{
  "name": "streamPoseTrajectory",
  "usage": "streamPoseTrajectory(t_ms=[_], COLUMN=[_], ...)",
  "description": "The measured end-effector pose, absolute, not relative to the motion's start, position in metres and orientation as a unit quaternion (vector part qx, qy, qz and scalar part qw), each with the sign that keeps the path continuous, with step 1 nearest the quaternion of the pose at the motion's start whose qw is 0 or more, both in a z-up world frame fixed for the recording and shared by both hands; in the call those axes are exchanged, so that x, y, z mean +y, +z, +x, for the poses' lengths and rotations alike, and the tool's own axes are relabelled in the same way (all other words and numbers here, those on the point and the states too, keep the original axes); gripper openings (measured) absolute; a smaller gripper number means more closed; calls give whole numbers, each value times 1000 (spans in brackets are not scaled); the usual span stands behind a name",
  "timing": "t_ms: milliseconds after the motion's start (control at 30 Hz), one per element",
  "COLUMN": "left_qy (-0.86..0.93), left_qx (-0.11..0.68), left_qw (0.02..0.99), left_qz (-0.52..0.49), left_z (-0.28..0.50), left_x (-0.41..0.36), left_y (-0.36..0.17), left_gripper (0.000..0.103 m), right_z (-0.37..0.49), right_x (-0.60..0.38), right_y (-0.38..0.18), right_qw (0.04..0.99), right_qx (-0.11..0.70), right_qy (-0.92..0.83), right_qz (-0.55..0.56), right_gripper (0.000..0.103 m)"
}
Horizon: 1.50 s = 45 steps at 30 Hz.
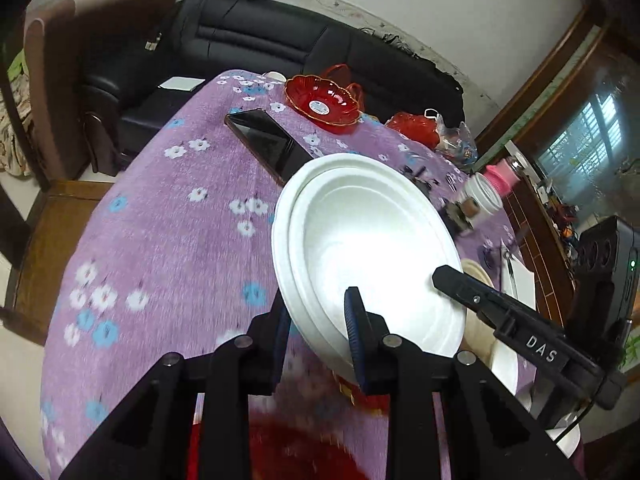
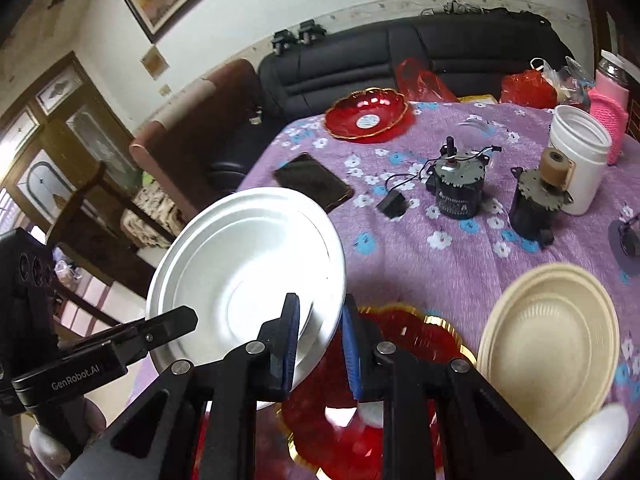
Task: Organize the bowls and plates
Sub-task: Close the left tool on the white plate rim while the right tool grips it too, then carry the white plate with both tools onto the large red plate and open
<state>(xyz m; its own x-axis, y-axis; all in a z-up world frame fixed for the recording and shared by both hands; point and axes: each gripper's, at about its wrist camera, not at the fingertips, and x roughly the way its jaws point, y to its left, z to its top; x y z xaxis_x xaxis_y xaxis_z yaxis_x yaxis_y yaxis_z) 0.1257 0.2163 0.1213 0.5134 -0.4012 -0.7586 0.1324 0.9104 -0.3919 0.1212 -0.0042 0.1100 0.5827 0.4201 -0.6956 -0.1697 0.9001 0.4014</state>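
Two nested white plates [image 1: 372, 248] are held tilted above the purple flowered tablecloth [image 1: 160, 220]. My left gripper [image 1: 320, 332] is shut on their near rim. My right gripper [image 2: 320, 344] clamps the same white plates [image 2: 248, 276] at the opposite rim; its finger [image 1: 480, 300] shows in the left wrist view. A red scalloped plate [image 2: 400, 344] lies below them at the near table edge. A beige plate [image 2: 548, 340] lies to the right. A red glass bowl [image 2: 368, 116] sits at the far side.
A dark phone [image 2: 316, 180] lies mid-table. Two small motors [image 2: 456, 184], a white jar [image 2: 580, 164], a pink-sleeved bottle [image 2: 608, 108] and red bags [image 2: 528, 88] stand at the right and back. A black sofa [image 2: 400, 52] is behind the table.
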Motion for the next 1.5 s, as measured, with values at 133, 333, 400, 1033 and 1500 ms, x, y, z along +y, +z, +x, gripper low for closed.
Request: streamPoseTrajectory(t_ms=[133, 333, 400, 1033, 1500], left_qy=[-149, -114, -103, -44, -53], left_qx=[464, 456, 457, 452, 419], left_qw=[861, 865, 864, 878, 886], left_qz=[-149, -174, -185, -154, -191], left_z=[84, 24, 4, -57, -72], left_x=[228, 263, 276, 297, 312], left_y=[125, 113, 105, 75, 90], left_gripper=[25, 25, 25, 47, 59], right_z=[82, 22, 3, -36, -46], right_x=[5, 39, 55, 105, 88], right_y=[115, 112, 109, 42, 65], right_qw=[876, 867, 869, 850, 886], right_qx=[417, 415, 411, 473, 418], right_qy=[193, 244, 254, 230, 196], right_qz=[148, 130, 105, 40, 30], right_gripper=[23, 23, 23, 29, 44])
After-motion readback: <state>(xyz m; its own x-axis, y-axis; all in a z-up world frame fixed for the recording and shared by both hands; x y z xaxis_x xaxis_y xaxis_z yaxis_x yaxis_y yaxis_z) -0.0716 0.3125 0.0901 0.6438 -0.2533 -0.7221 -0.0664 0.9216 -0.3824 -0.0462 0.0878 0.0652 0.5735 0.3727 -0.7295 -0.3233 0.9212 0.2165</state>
